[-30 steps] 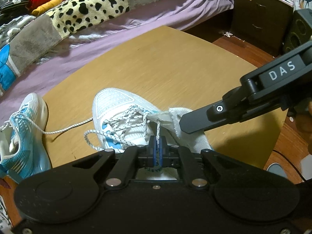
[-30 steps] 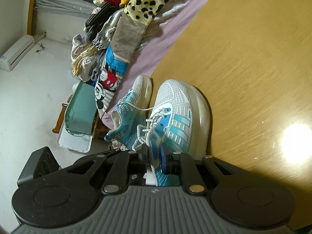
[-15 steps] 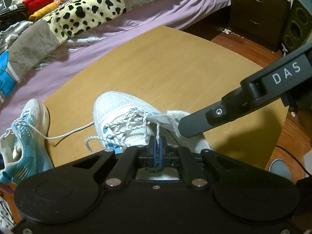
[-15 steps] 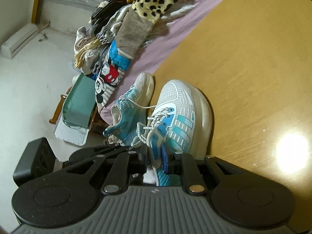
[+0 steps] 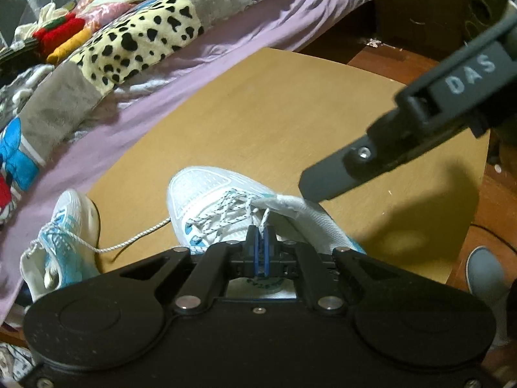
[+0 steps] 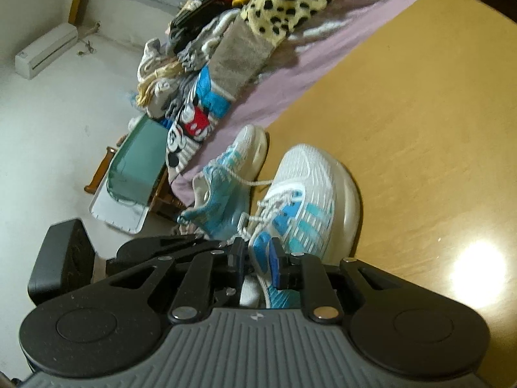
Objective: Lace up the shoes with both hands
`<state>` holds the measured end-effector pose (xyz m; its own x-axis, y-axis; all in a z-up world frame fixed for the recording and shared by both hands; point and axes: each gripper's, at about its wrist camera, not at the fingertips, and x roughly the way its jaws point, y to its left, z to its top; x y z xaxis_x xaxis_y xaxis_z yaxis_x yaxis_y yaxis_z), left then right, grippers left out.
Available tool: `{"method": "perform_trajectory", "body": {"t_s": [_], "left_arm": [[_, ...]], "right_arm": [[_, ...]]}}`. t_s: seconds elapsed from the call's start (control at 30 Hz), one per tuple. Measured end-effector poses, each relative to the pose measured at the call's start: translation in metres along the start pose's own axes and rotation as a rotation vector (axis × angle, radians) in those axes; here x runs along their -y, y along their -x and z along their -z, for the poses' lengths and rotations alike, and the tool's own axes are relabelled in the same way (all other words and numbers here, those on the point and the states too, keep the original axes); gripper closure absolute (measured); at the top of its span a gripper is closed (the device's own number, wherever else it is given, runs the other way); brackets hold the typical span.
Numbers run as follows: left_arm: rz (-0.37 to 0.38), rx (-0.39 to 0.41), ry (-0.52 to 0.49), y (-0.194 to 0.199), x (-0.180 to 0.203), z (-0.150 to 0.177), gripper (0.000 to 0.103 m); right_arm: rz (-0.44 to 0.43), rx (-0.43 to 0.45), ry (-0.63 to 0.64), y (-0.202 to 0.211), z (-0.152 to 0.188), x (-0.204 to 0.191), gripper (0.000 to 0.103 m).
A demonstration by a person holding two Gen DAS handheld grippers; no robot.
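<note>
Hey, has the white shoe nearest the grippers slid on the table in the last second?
No. The shoe keeps its place beside the other shoe and against the table edge; only the view has tilted.

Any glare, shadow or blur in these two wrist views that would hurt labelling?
Left wrist view: the right gripper's arm looks soft-edged, and a dark shadow falls on the table beneath it; the lace pinched in the left gripper stays readable. Right wrist view: a blown-out glare spot on the tabletop; the shoe looks slightly smeared; strong fisheye bending at the edges.
</note>
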<state>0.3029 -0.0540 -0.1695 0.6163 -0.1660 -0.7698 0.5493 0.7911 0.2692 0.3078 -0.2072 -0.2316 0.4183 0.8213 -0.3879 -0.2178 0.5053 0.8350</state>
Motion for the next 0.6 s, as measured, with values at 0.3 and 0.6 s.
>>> {"method": "perform_trajectory", "body": {"t_s": [0.3, 0.6], "left_arm": [[-0.052, 0.015, -0.146, -0.001, 0.015, 0.002, 0.101], [-0.042, 0.059, -0.119, -0.003, 0.011, 0.001, 0.101]], "right_arm": [[-0.002, 0.002, -0.001, -0.009, 0.001, 0.001, 0.084], [-0.019, -0.01, -0.016, -0.01, 0.0, 0.004, 0.084]]}}
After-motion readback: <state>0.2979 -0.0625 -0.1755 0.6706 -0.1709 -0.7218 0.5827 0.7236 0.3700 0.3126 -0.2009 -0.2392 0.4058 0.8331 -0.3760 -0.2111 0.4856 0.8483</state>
